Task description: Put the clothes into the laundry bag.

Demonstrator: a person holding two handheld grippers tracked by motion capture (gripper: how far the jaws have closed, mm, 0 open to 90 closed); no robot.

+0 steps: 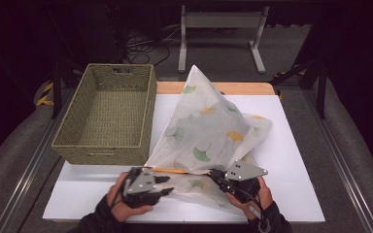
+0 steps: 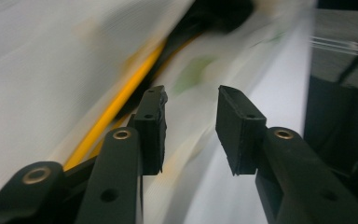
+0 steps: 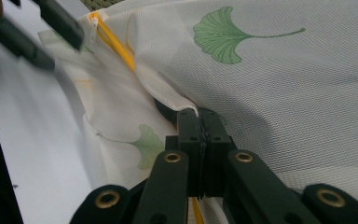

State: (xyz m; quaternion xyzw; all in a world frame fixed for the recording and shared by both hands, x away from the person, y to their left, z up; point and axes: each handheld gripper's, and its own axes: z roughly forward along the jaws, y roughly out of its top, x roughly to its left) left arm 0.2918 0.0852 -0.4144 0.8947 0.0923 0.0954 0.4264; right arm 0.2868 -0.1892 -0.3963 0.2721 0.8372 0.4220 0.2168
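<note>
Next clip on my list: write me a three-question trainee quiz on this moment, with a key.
1. True or false: the right gripper is clamped on the edge of the mesh bag.
2. The left gripper has its jaws: A) shut on the yellow zipper, B) apart with nothing pinched, C) shut on the basket rim.
3. What does the woven basket hold?

Key
1. True: its jaws are shut on a fold of the fabric.
2. B: the jaws stand apart, with the bag in front of them.
3. Nothing; its bottom is bare, and it stands to the left of the bag.

raised mesh bag (image 1: 206,131) ahead, wicker basket (image 1: 108,114) blocking left, bare table (image 1: 291,160) right
</note>
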